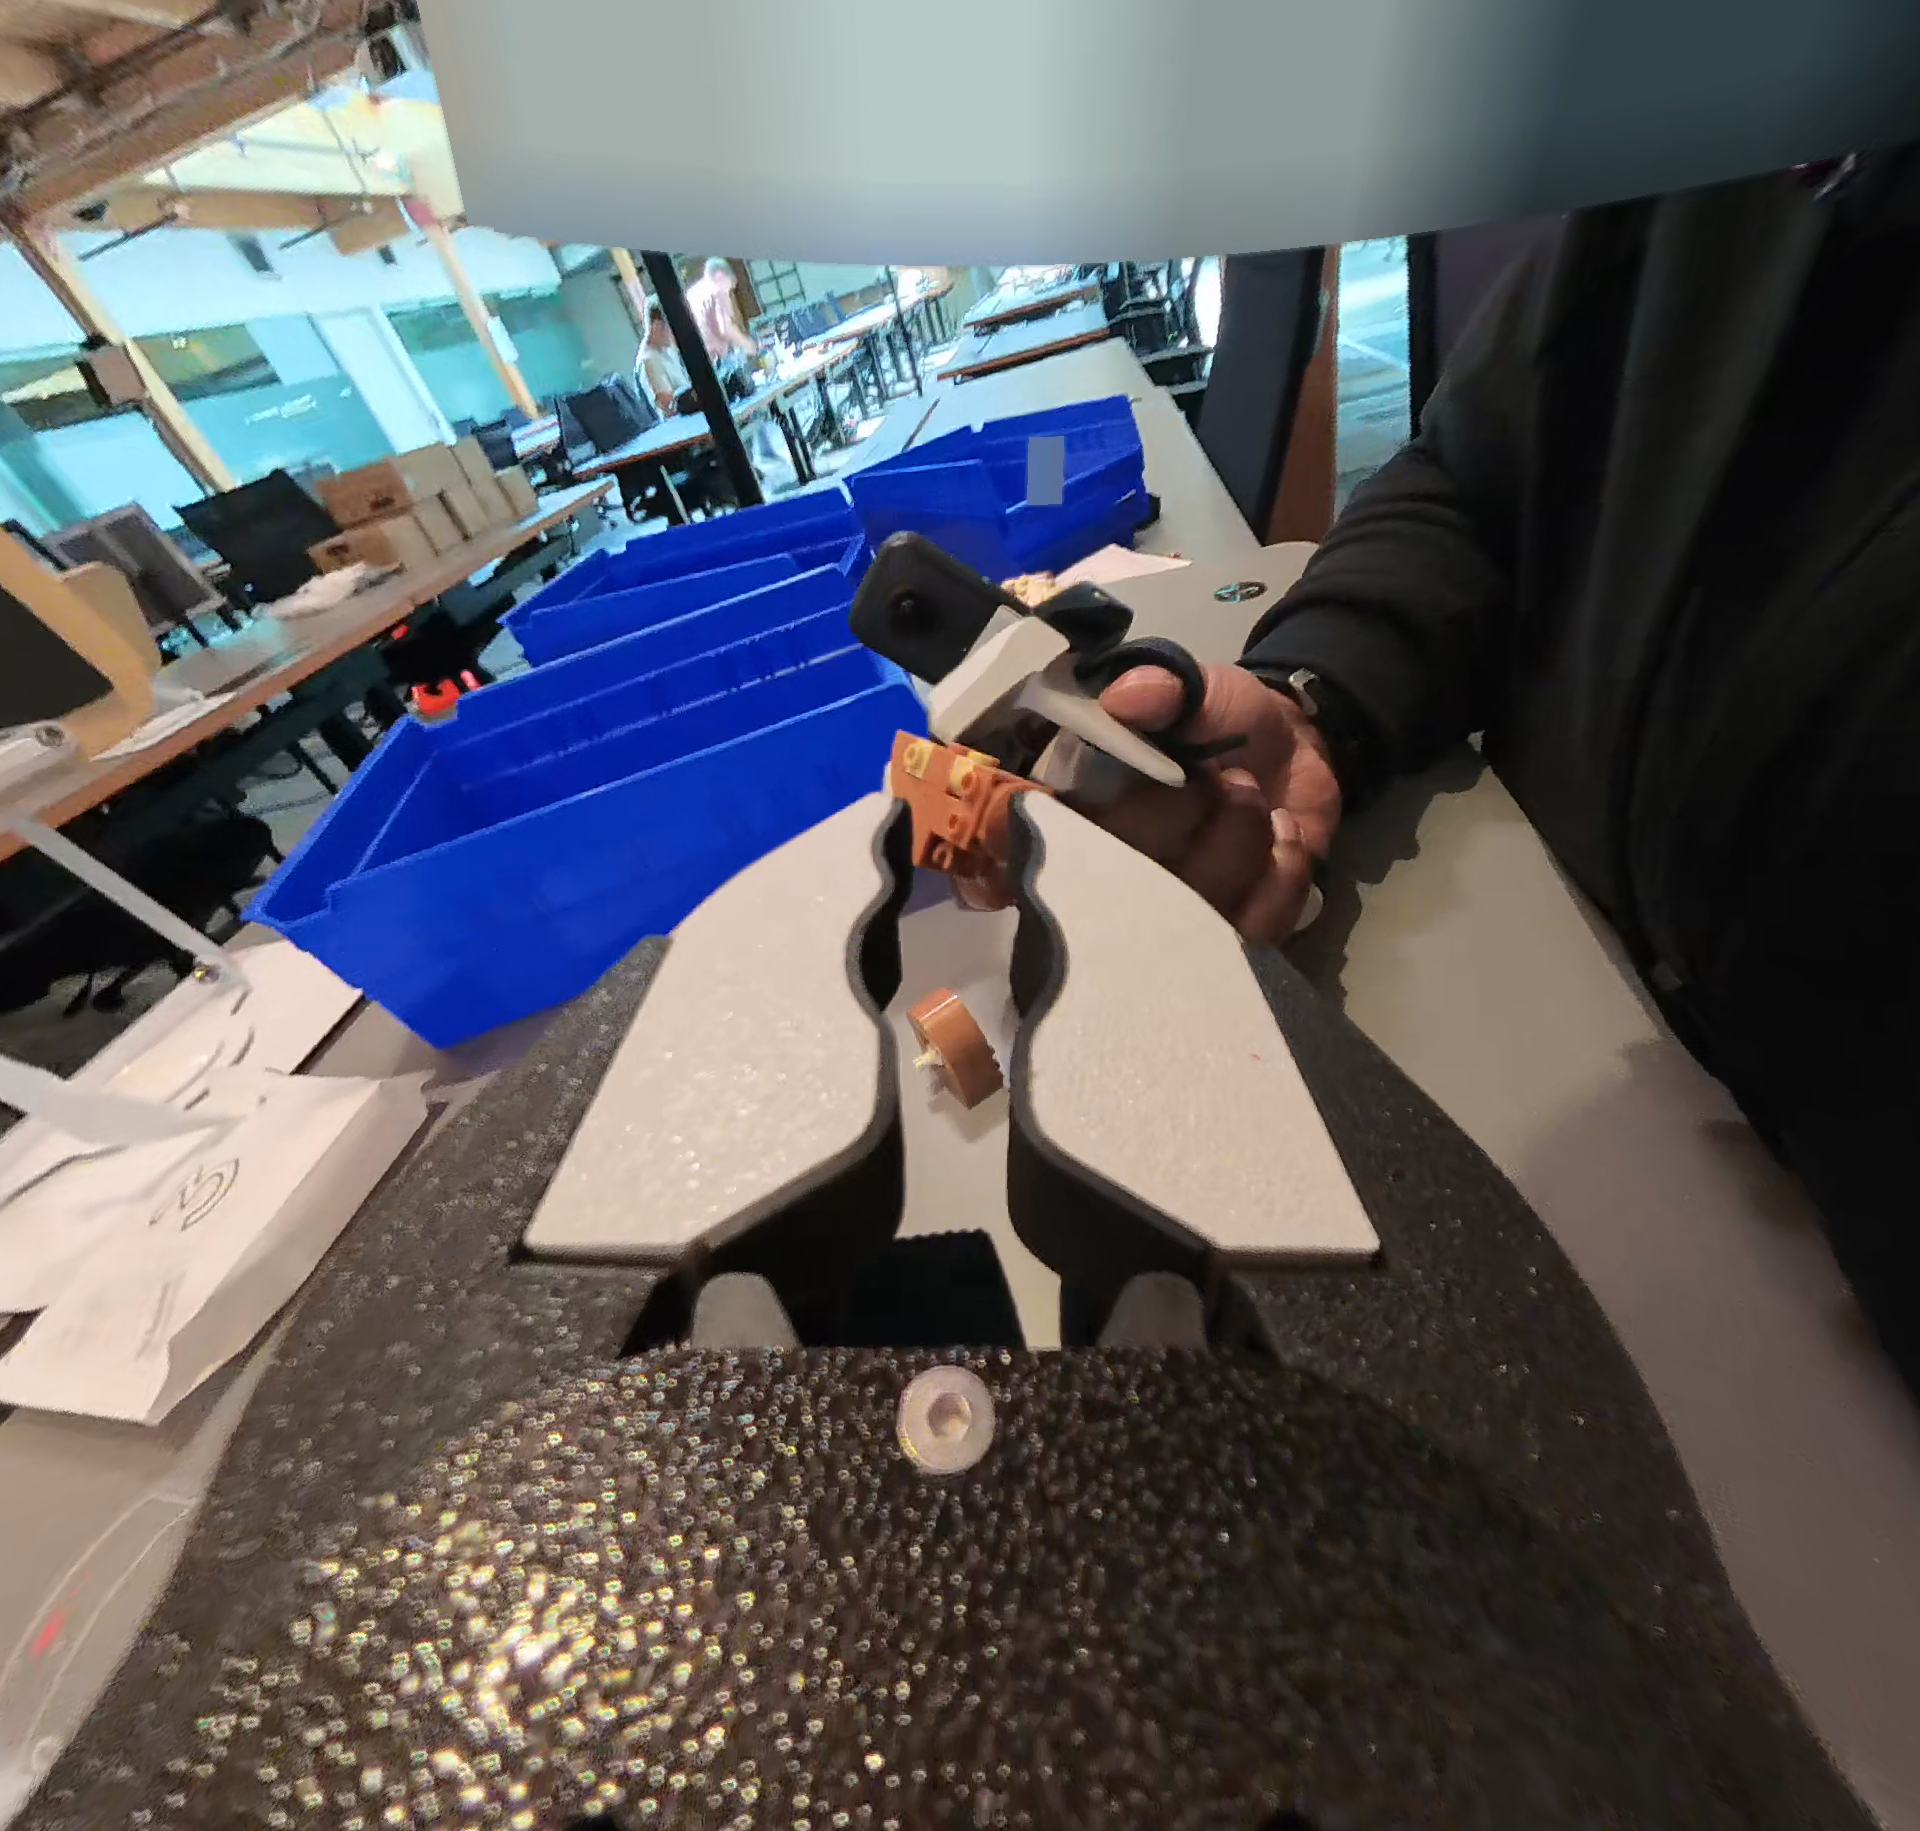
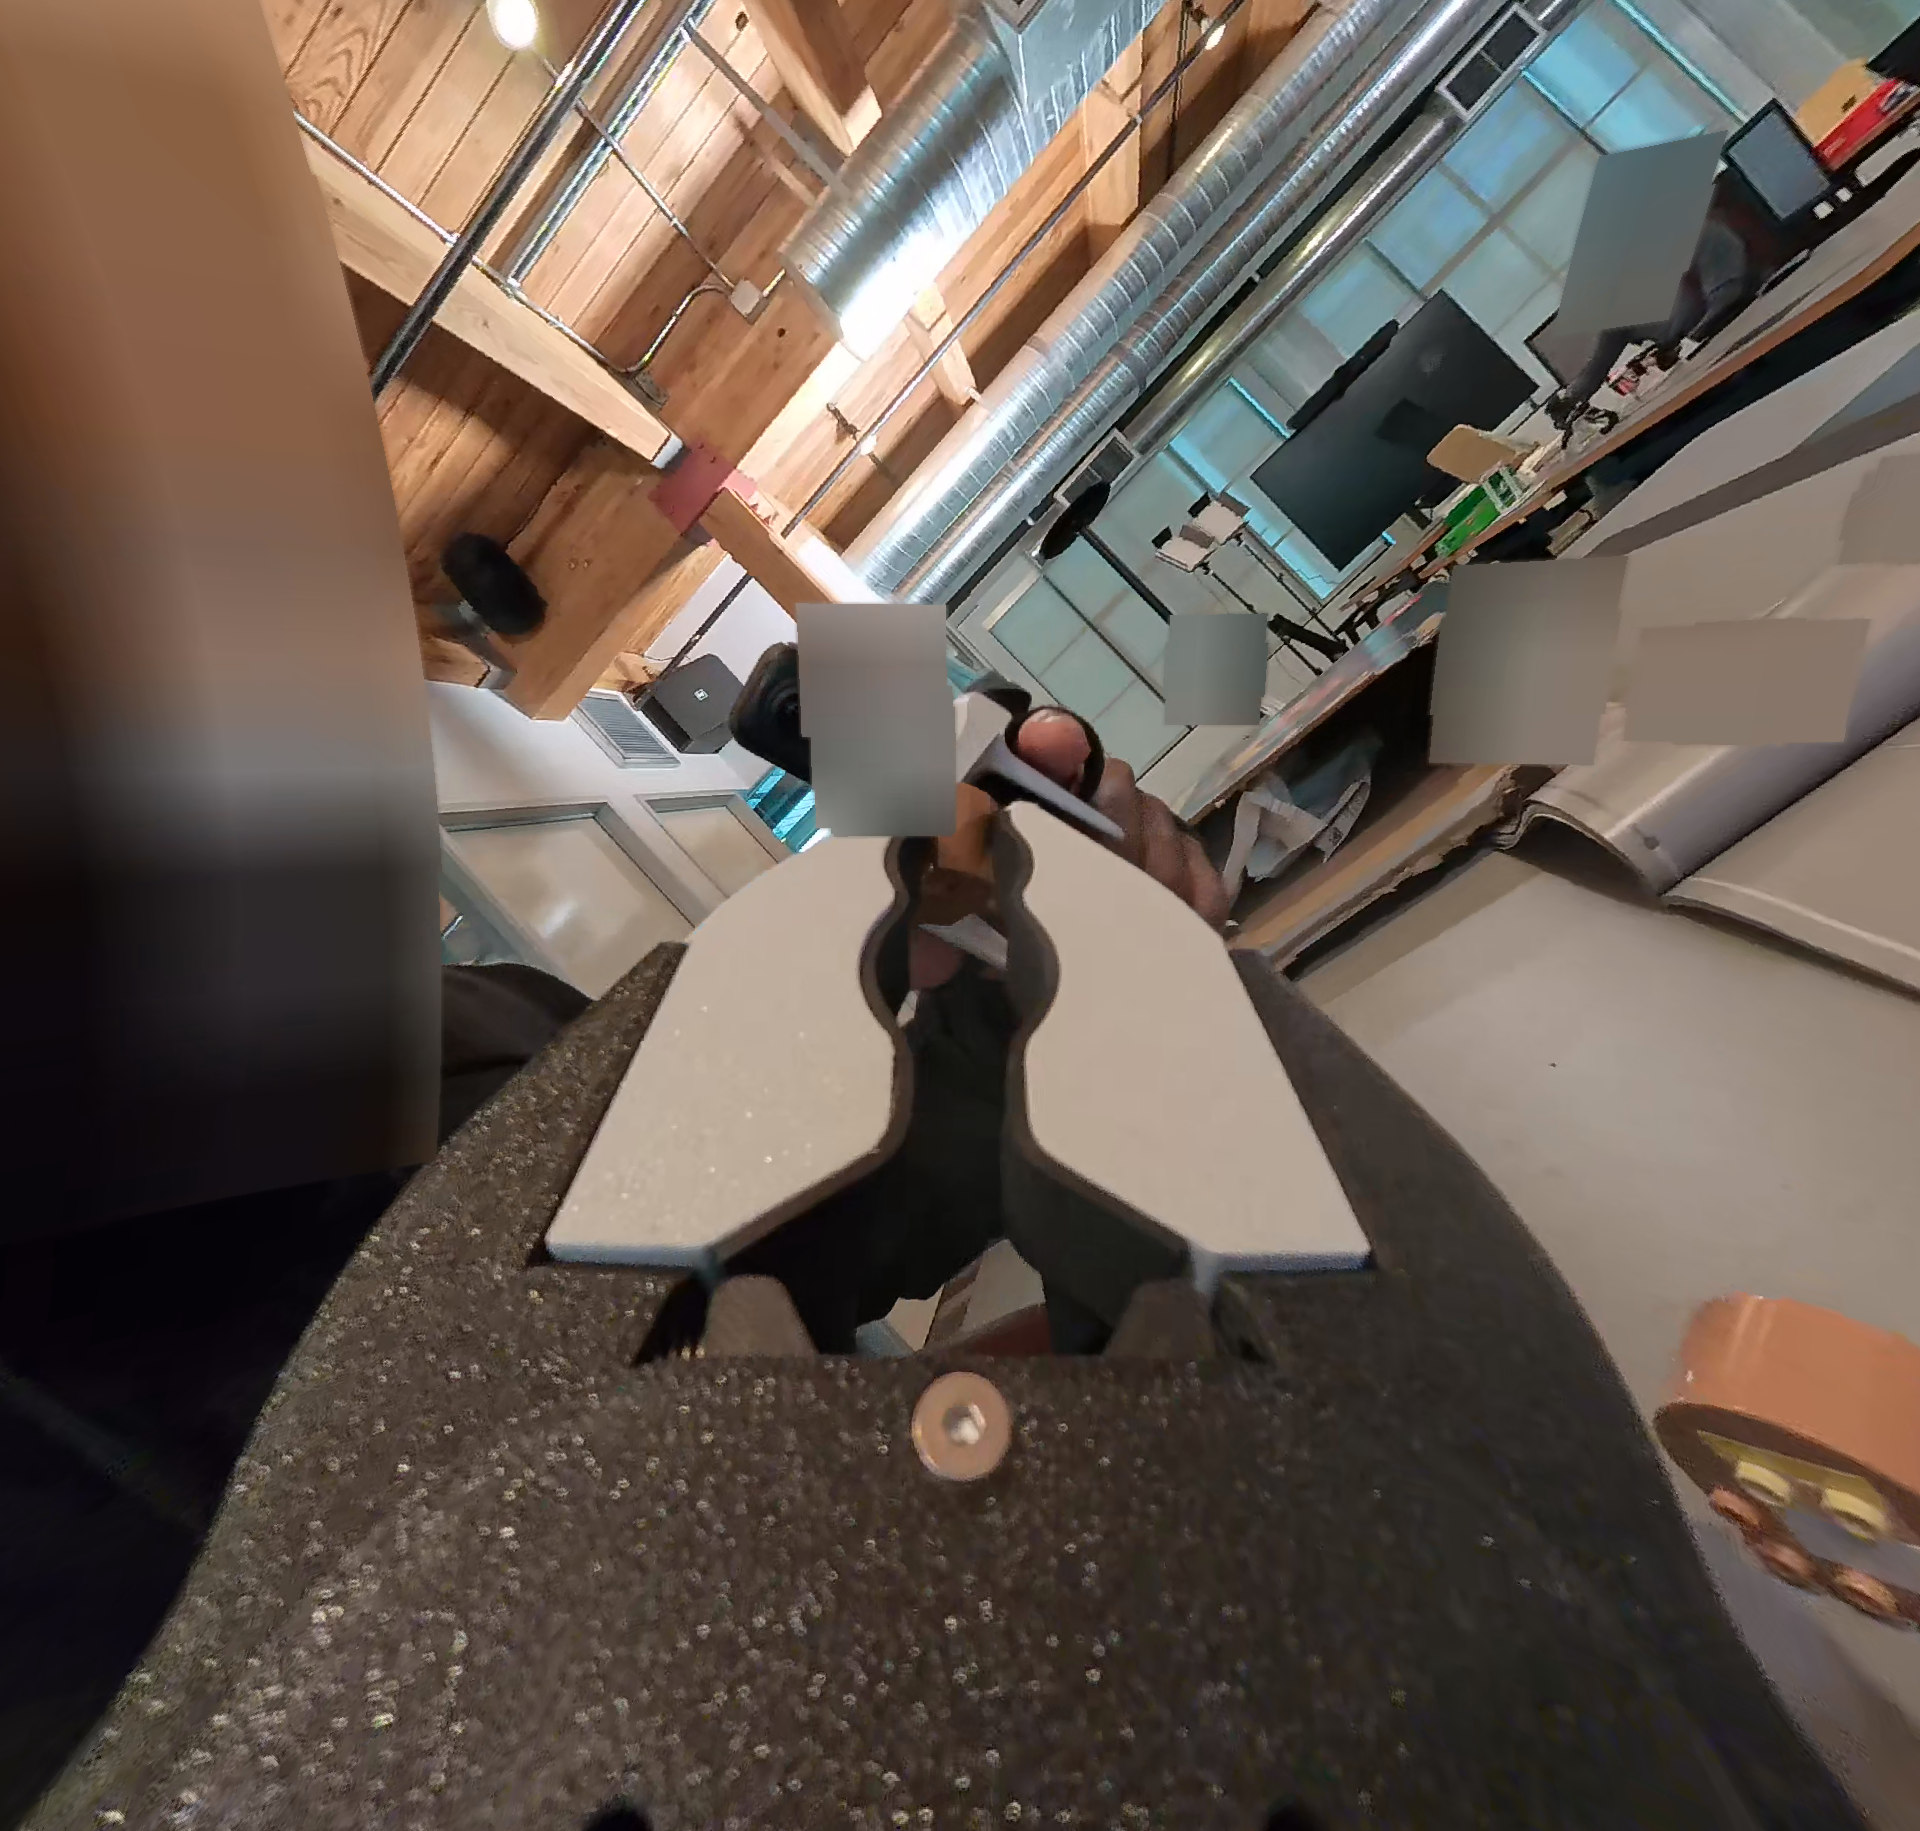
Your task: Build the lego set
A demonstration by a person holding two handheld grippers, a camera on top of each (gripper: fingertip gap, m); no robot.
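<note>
Your left gripper point(image 1: 951, 825) and right gripper point(image 2: 951, 882) are both clenching the orange brick assembly point(image 1: 951, 810) between them; a brown wheel point(image 1: 954, 1043) is lying on the table point(image 1: 1475, 1106) beneath. Blue bins point(image 1: 582, 825) are sitting just beyond.

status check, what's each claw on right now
Both claws, left and right, meet on one orange brick piece. Brown wheel on table. Blue bins left.

No legible writing on anything.
</note>
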